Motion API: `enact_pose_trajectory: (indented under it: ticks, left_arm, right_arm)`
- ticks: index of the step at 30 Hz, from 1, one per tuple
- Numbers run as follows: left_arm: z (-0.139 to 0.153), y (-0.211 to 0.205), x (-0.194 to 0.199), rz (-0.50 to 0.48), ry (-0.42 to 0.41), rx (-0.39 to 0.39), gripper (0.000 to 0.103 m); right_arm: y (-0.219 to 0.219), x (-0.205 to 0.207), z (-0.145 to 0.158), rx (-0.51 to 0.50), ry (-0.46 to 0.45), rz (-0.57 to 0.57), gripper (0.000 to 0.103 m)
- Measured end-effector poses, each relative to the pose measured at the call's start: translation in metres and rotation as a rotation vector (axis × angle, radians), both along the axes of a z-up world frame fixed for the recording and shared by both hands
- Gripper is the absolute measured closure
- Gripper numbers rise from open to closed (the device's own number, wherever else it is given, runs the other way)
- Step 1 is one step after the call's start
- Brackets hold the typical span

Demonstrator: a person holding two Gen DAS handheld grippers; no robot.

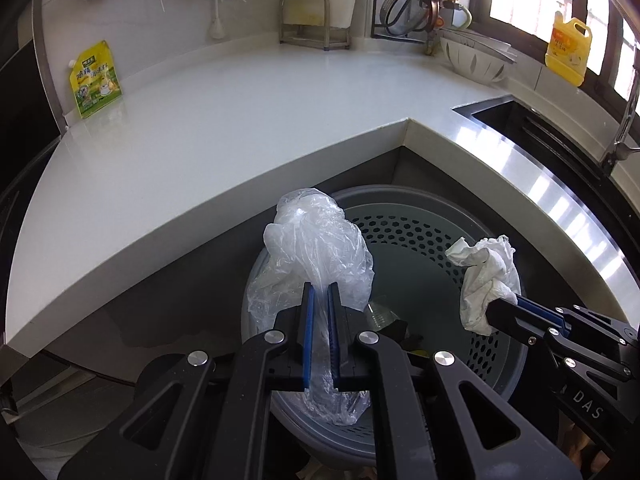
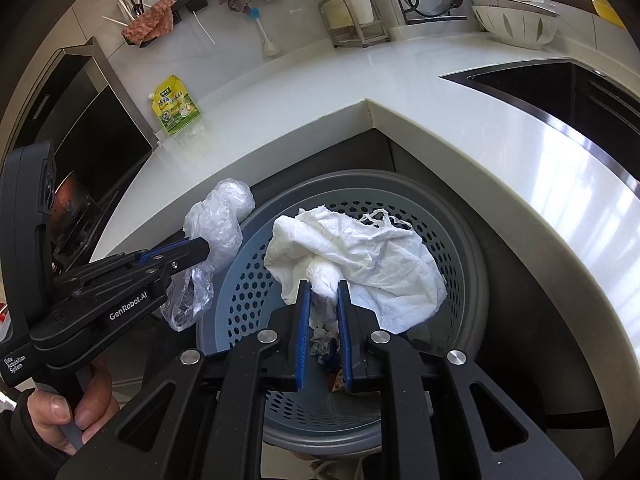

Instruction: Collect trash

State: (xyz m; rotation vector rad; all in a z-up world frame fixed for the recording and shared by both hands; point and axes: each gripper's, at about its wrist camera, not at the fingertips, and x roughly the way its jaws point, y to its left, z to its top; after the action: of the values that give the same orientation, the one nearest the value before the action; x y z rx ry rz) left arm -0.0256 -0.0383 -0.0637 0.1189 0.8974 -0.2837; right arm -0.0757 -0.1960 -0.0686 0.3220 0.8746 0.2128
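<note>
A grey perforated trash bin [image 1: 416,208] [image 2: 472,280] stands on the floor in the inner corner of the white counter. My left gripper [image 1: 321,292] [image 2: 202,250] is shut on a crumpled clear plastic bag [image 1: 316,248] [image 2: 218,224], held over the bin's left rim. My right gripper [image 2: 323,286] [image 1: 506,304] is shut on a crumpled white paper towel [image 2: 360,256] [image 1: 484,276], held above the bin's opening. Some scraps [image 2: 324,344] lie at the bottom of the bin.
On the white counter [image 1: 240,112] stands a yellow-green pouch [image 1: 95,79] [image 2: 175,106] at the left. A yellow detergent bottle [image 1: 567,50], a white colander [image 1: 476,58] and a dish rack [image 1: 412,4] are at the back right. The sink [image 1: 560,140] lies right. A hand [image 2: 60,412] grips the left tool.
</note>
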Motion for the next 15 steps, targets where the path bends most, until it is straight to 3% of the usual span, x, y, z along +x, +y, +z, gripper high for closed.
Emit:
enact_pose_trajectory:
  ticks: [4,6,8,11,15]
  left_arm:
    - [-0.0033,0.0017,0.0011,0.001,0.019,-0.003,0.093]
    - [-0.0045,0.0028,0.0013,0.005,0.024,-0.007,0.091]
    - [-0.0050,0.0033,0.0008,0.010,0.024,-0.004,0.081]
    - [-0.0024,0.0066,-0.0016,0.025,0.004,-0.005,0.051]
    - [0.0007,0.0087,-0.0021,0.035,-0.004,-0.005,0.050]
  right_arm:
    - [-0.0005,0.0022,-0.0009,0.000,0.004,-0.003,0.086]
    - [-0.0012,0.0022,0.0005,-0.008,-0.004,-0.009,0.070]
    - [-0.0022,0.0015,0.0019,-0.009,-0.013,-0.015,0.063]
    - [-0.0043,0.0008,0.0022,-0.013,-0.016,-0.022,0.061]
    - [-0.0089,-0.0006,0.0015,-0.010,-0.014,-0.035,0.061]
